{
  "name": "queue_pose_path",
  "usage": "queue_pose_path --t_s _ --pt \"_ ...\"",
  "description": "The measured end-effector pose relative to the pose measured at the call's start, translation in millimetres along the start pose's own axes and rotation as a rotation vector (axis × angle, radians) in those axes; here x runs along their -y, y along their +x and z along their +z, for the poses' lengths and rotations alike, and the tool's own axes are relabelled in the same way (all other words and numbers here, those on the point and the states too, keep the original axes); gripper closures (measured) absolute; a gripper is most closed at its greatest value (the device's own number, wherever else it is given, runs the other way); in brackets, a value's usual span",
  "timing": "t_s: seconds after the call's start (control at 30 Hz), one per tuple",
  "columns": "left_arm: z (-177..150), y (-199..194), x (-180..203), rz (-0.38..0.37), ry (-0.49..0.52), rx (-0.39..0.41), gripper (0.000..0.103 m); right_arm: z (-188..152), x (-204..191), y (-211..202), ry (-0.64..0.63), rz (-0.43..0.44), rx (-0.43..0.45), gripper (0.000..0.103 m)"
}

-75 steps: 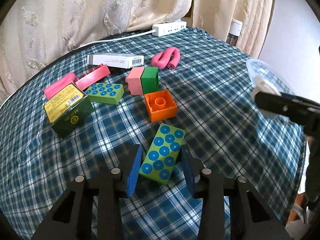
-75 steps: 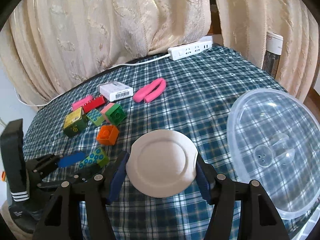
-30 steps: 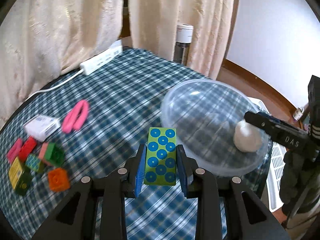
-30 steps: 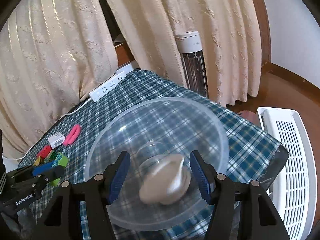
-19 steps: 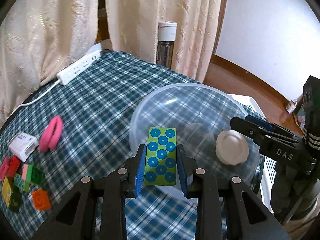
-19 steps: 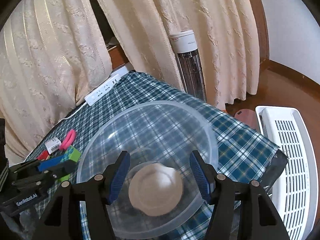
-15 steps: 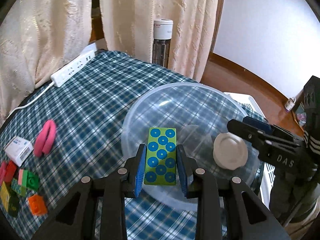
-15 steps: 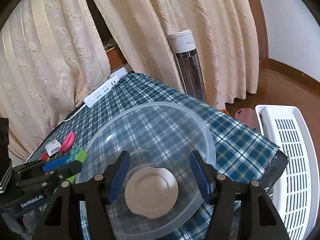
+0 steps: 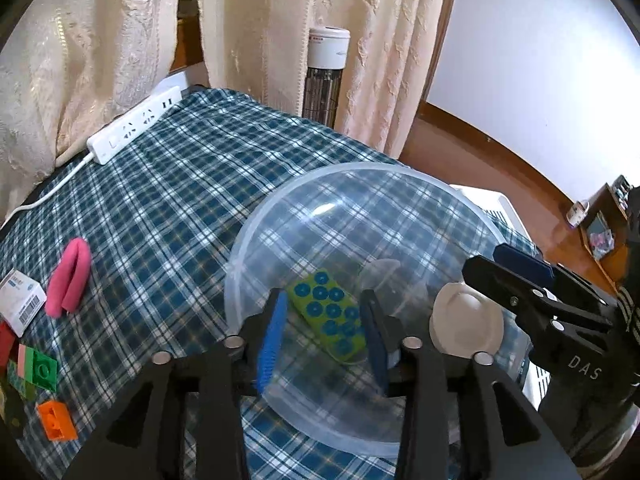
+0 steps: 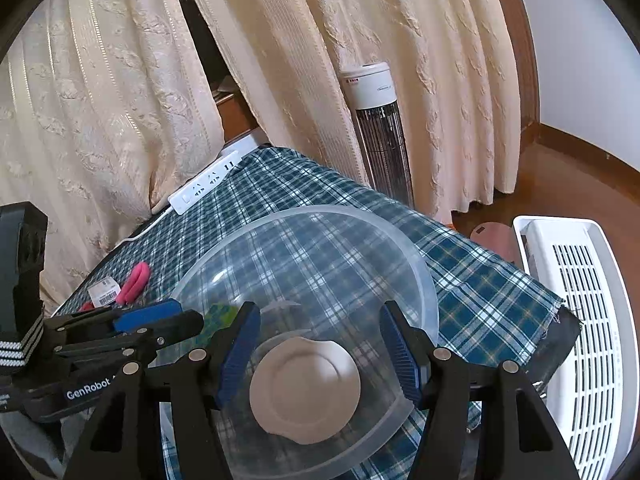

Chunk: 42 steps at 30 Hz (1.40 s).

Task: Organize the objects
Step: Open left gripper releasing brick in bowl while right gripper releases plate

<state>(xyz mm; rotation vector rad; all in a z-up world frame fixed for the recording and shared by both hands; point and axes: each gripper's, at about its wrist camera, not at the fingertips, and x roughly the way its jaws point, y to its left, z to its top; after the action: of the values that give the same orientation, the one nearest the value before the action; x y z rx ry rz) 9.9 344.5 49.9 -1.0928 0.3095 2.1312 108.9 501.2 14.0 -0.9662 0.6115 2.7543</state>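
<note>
Left wrist view: the left gripper (image 9: pixel 326 330) hangs over the clear bowl (image 9: pixel 256 236), its fingers opening. The green block (image 9: pixel 329 317) lies tilted between them inside the bowl, free of the blue pads. At 3 o'clock, the right gripper (image 9: pixel 486 276) meets a white lid (image 9: pixel 466 322).

Right wrist view: the right gripper (image 10: pixel 318 354) has its fingers spread wide of the white lid (image 10: pixel 305 390), which lies in the bowl (image 10: pixel 430 292) untouched. The green block (image 10: pixel 218 318) sits at 9 o'clock.

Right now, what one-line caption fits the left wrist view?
Left claw opening over the clear bowl, green dotted block loose between its fingers; a white lid beside it.
</note>
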Motion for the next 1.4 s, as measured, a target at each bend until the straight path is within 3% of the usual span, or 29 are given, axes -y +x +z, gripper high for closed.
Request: queue_pose_path --t_s 0.27,0.6,1.17,1.4 --pt "-3 -14 -8 0.019 -0.011 0.028 0.054 -2 -7 -4 -0.012 0.009 0.003 0.038" --pt "-14 -29 -25 0.049 -0.052 0.043 0.039 -6 -28 -8 -0.051 0.018 0.008 0.037" --pt "-35 -57 -71 0.122 -0.138 0.065 0.037 -13 -70 -11 -0.110 0.062 -0.007 0.037" --pt "-47 -71 -99 0.159 -0.209 0.073 0.026 -18 -89 -11 -0.138 0.095 -0.022 0.030"
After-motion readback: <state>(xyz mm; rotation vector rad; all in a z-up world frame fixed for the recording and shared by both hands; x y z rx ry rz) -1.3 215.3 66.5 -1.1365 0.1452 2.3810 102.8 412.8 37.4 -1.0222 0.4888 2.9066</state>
